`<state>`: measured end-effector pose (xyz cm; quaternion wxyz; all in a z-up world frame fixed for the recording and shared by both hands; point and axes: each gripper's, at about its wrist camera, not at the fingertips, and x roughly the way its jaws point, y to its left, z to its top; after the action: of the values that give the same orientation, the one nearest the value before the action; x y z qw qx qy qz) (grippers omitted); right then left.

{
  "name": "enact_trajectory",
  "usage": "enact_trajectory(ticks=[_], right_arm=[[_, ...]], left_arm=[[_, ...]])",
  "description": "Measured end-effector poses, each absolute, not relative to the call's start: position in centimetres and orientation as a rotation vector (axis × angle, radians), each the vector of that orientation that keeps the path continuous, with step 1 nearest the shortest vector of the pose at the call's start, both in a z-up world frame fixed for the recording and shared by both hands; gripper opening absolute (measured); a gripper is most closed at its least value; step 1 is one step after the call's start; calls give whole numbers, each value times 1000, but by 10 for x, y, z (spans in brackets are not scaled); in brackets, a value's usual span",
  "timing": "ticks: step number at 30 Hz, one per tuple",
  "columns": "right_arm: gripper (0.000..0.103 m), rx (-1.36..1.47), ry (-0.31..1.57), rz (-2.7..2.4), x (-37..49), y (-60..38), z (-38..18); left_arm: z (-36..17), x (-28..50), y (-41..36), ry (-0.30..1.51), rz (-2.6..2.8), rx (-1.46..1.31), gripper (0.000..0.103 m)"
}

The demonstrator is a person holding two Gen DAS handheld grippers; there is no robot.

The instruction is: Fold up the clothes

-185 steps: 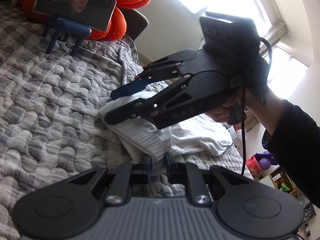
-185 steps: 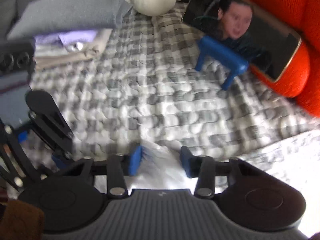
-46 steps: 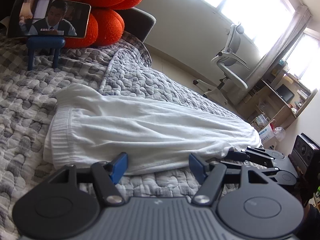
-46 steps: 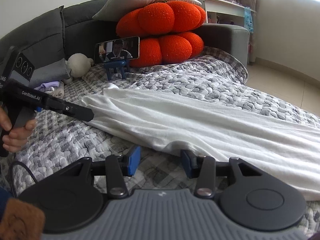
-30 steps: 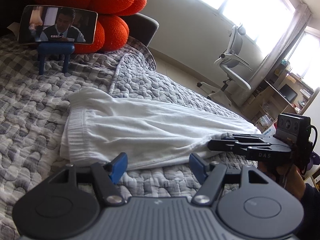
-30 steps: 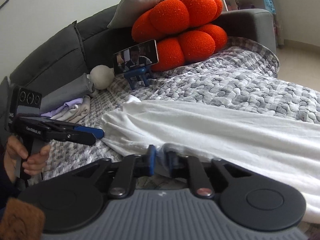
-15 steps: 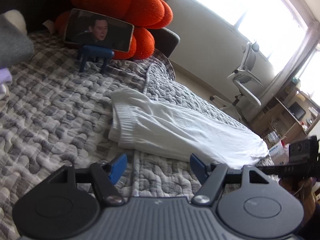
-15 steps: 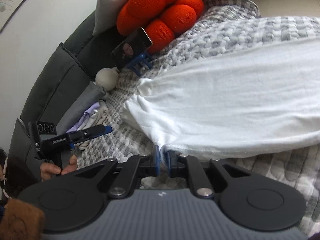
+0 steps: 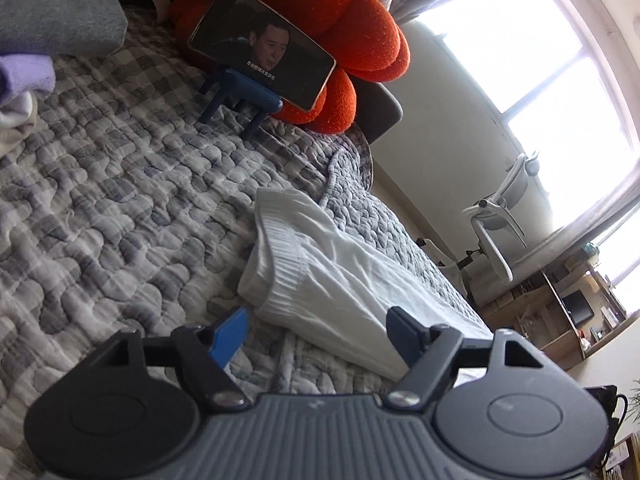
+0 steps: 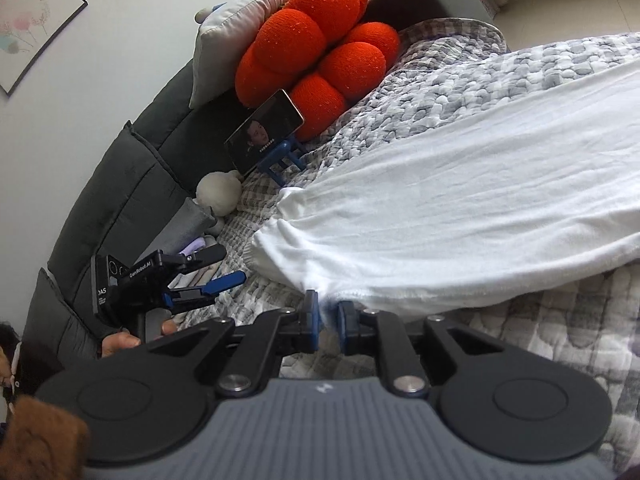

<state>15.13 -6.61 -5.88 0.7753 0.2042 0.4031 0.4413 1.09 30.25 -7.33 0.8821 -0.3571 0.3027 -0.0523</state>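
A long white garment (image 9: 340, 276) lies stretched across the grey quilted bedspread (image 9: 120, 208), its ribbed waistband end nearest my left gripper (image 9: 316, 320). That gripper is open and its jaws are still widening; only quilt and the garment's near edge show between the fingers. In the right wrist view the garment (image 10: 460, 220) fills the right side. My right gripper (image 10: 329, 314) pinches its lower hem, which is drawn to a point between the pads, while the jaws are starting to open. The left gripper (image 10: 230, 266) hovers at the left, held by a hand.
A phone on a blue stand (image 9: 260, 48) plays video in front of an orange cushion (image 9: 340, 20). Folded clothes (image 9: 24, 72) are stacked at the far left, near a white plush toy (image 10: 218, 198). An office chair (image 9: 500, 232) and a desk stand beyond the bed.
Both views have rolled. My left gripper slid toward the waistband end and its jaws spread wider. My right gripper, shut on the hem a second ago, shows a slightly wider gap.
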Motion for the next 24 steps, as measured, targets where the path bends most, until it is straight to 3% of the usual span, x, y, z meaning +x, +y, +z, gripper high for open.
enact_trajectory(ticks=[4,5,6,7,8,10,14,20,24], right_arm=[[13,429,868,938,150,-64,-64],[12,431,866,933,150,-64,-65],[11,462,852,937,150,-67,-63],[10,494,837,941,150,-70,-62],[10,525,823,944,150,-73,-60],[9,575,806,952,151,-78,-55],[9,541,838,965,148,-72,-47],[8,419,960,898,150,-65,-65],[8,355,911,914,142,-65,-62]], left_arm=[[-81,20,298,604,-66,-725,78],[-80,21,295,595,-57,-703,74],[-79,21,291,587,-48,-674,65],[-78,22,288,583,-35,-640,36],[-78,21,289,578,-24,-635,26],[-78,16,296,554,-11,-660,20],[-66,-4,302,498,-21,-632,16],[-65,-12,293,554,-49,-498,16],[-71,-11,293,590,-58,-481,16]])
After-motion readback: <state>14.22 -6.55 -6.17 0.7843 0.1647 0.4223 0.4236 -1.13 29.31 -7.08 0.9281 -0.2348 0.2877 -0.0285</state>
